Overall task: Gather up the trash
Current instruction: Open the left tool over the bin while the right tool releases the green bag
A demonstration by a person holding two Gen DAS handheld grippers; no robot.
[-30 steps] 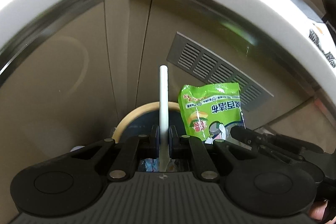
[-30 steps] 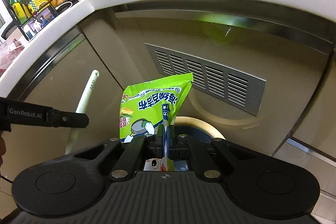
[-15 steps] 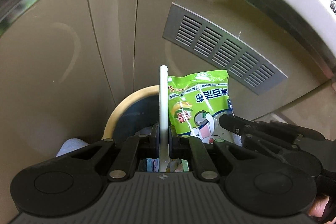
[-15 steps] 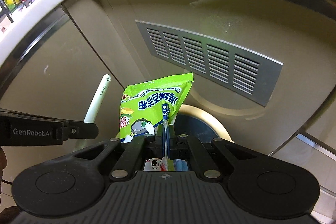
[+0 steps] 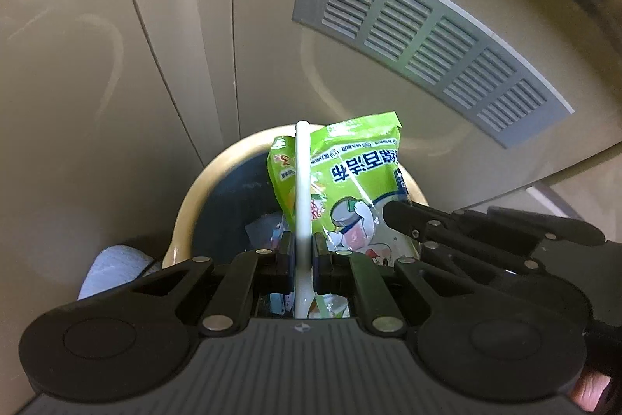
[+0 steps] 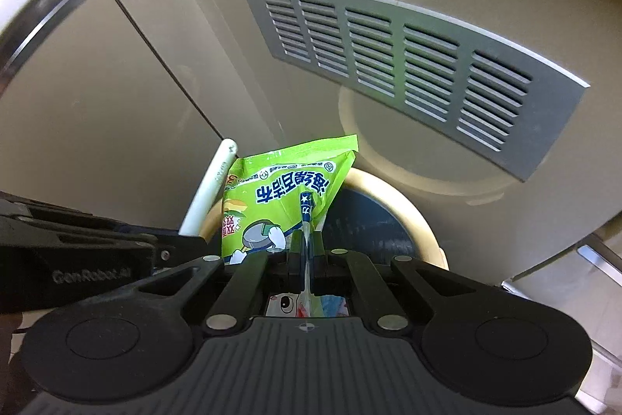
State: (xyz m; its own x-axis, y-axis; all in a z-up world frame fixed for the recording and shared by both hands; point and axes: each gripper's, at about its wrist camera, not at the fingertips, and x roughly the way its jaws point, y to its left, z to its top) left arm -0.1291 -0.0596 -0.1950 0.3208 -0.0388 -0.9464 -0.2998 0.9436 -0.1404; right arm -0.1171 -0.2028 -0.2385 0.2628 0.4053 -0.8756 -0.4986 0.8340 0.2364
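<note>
Beige cabinet panels point(image 5: 97, 72) with a grey slatted vent point(image 5: 423, 41) fill the background, and a round bin with a cream rim point(image 5: 186, 220) and dark inside is seen below both grippers. On the left, a white tube point(image 5: 302, 189) is clamped upright between the fingers of the left gripper point(image 5: 302, 251), over the bin's opening. To the right, a green packet point(image 6: 283, 193) is pinched by its edge in the right gripper point(image 6: 306, 251), also above the bin.
</note>
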